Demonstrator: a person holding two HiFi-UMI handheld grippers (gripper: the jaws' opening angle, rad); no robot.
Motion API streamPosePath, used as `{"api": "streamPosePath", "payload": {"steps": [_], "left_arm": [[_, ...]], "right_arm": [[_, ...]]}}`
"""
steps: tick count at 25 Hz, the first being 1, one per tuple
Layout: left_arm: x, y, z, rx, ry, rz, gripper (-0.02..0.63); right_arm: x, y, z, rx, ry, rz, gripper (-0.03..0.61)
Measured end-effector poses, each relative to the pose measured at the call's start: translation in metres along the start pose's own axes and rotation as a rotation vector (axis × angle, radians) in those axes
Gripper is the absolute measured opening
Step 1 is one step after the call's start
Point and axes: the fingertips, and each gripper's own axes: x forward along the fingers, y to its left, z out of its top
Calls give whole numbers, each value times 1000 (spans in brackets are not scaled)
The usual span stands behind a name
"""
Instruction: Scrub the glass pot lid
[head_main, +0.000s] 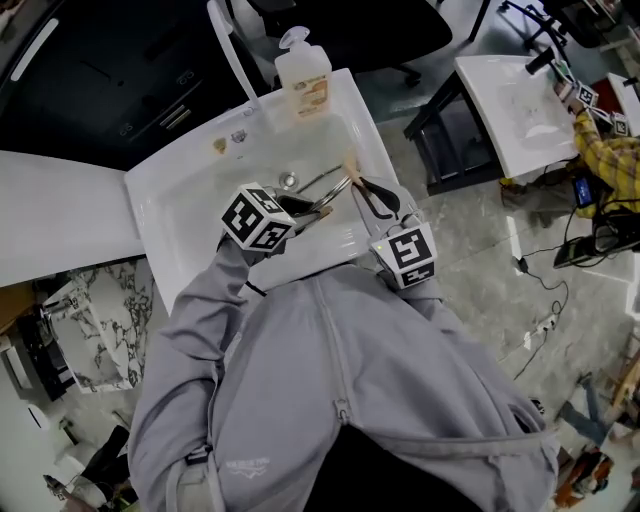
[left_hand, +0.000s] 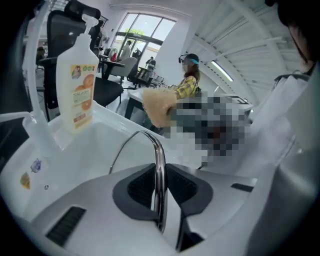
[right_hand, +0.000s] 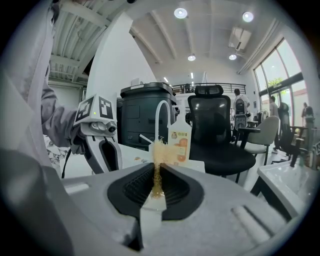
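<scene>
In the head view the left tongs (head_main: 305, 208) and right tongs (head_main: 354, 182) meet over the white sink (head_main: 160, 200), just beyond the person's grey sleeves. The lid (head_main: 335, 188) stands on edge between them, above the basin, its metal rim showing as a thin arc. A tan scrubber (head_main: 350, 163) sits at the right tongs' tip, against the lid's far right edge. A soap bottle (head_main: 303, 80) stands on the sink's far rim. In the left gripper view the left tongs (left_hand: 159, 175) are clenched on the lid (left_hand: 156, 150), the pads pressing its bright rim, which curves up and away to the left. The scrubber (left_hand: 157, 107) hangs just beyond it, the bottle (left_hand: 78, 90) far left over the sink (left_hand: 100, 145). In the right gripper view the right tongs (right_hand: 156, 175) are clamped on the scrubber (right_hand: 158, 155), its frayed top poking out. The left tongs (right_hand: 109, 155) show at left, the bottle (right_hand: 180, 142) behind, and a black chair (right_hand: 220, 130) beyond.
</scene>
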Motion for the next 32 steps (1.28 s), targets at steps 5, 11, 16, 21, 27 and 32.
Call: {"api": "streamPosePath", "payload": {"steps": [5,11,16,21,27,32], "left_arm": [[-11,3,4,-75,-23,-174,58],[-59,64,9,-349,-305,-172,59],[-94,95,-11,-510,-499,-122,59],[-117,111,-34,-577,-599,-59,60],[-133,117,-61,-593,-603,24,60],[-141,121,-90,-606,-576,97,60]], "right_arm": [[8,-4,-3,23,19,0,35],[20,-4,-5,28,45,12,35],[40,5,-4,8,62,68,35],[74,36,0,-23,63,172,35],[128,86,18,-93,-2,283,35],[169,123,22,-295,-21,306,35]]}}
